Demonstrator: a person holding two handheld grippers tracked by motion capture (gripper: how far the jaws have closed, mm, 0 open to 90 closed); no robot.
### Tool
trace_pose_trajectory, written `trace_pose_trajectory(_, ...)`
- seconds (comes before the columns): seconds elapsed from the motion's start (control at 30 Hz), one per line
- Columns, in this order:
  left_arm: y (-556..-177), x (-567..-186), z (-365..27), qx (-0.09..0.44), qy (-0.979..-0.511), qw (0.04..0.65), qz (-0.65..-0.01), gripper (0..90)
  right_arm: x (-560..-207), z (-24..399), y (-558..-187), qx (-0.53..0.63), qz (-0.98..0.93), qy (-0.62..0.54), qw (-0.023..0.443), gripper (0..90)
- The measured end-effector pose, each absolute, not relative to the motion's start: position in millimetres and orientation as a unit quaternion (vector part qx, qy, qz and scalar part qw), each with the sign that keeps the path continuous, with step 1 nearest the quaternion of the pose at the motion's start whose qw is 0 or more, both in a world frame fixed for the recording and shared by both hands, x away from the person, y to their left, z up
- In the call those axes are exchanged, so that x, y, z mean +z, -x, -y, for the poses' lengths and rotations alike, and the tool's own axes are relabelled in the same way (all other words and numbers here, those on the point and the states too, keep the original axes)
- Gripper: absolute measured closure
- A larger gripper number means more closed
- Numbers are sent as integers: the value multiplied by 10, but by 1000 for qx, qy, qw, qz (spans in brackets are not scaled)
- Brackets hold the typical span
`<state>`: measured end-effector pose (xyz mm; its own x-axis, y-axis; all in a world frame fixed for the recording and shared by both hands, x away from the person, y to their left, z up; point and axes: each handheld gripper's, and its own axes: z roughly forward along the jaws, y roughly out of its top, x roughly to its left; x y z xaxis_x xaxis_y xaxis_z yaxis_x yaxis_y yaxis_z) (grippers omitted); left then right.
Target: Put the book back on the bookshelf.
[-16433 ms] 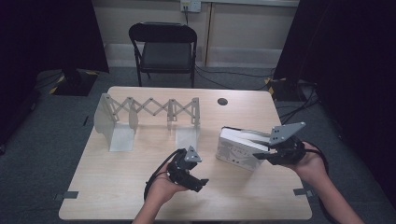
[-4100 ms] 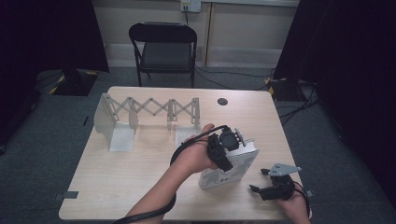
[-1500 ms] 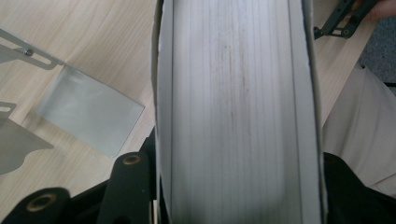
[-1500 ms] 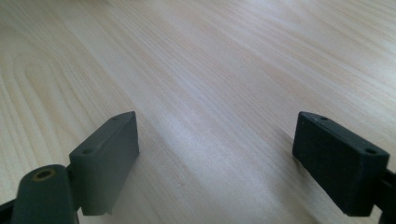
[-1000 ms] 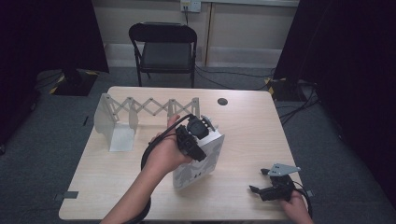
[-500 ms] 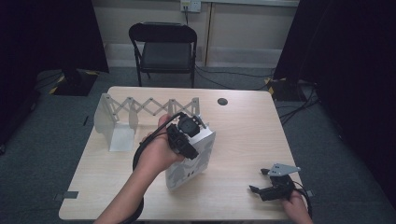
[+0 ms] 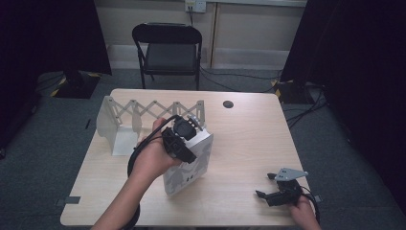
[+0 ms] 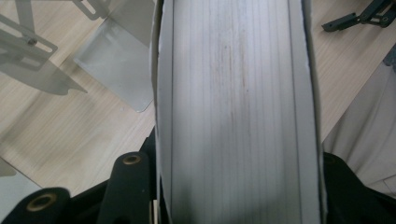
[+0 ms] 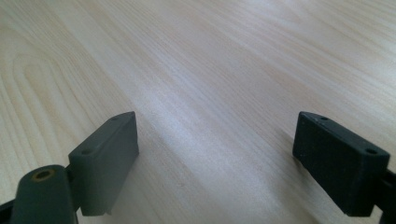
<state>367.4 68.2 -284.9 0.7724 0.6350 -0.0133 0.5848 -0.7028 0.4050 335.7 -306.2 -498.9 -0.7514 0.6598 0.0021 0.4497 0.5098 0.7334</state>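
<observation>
My left gripper (image 7: 184, 139) has its jaws clamped on a thick white book (image 7: 189, 163), one jaw on each cover, gripping it at the top. In the left gripper view the book (image 8: 238, 112) runs straight up between my black jaws: a broad block of pale page edges with fine lines and a faint brown smudge, framed by two thin white covers. The book stands upright on the table (image 7: 249, 129), near the middle, just in front of the folding rack (image 7: 143, 115), close to its right end.

My right gripper (image 7: 275, 195) rests low at the near right corner of the table, well apart from the book. Its jaws stand wide apart with nothing between them; the right gripper view shows two matt black blocky pads (image 9: 109, 158) over bare wood.

The rack is pale grey metal, a zigzag of crossed flat strips with a flat plate at each end. The table is light wood with a straight grain and a small dark round hole (image 7: 228, 104) near its far edge. Beyond it stands a black folding chair (image 7: 167, 48) on grey carpet, with dark curtains at both sides.
</observation>
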Motion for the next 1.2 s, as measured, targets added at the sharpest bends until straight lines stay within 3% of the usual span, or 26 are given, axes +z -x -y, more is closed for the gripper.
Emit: trace_pose_trajectory(1.2,-3696,-2885,-1137,77,-884,191,-420,535,-4991,3061,-3354,375,-857,-325,141,138)
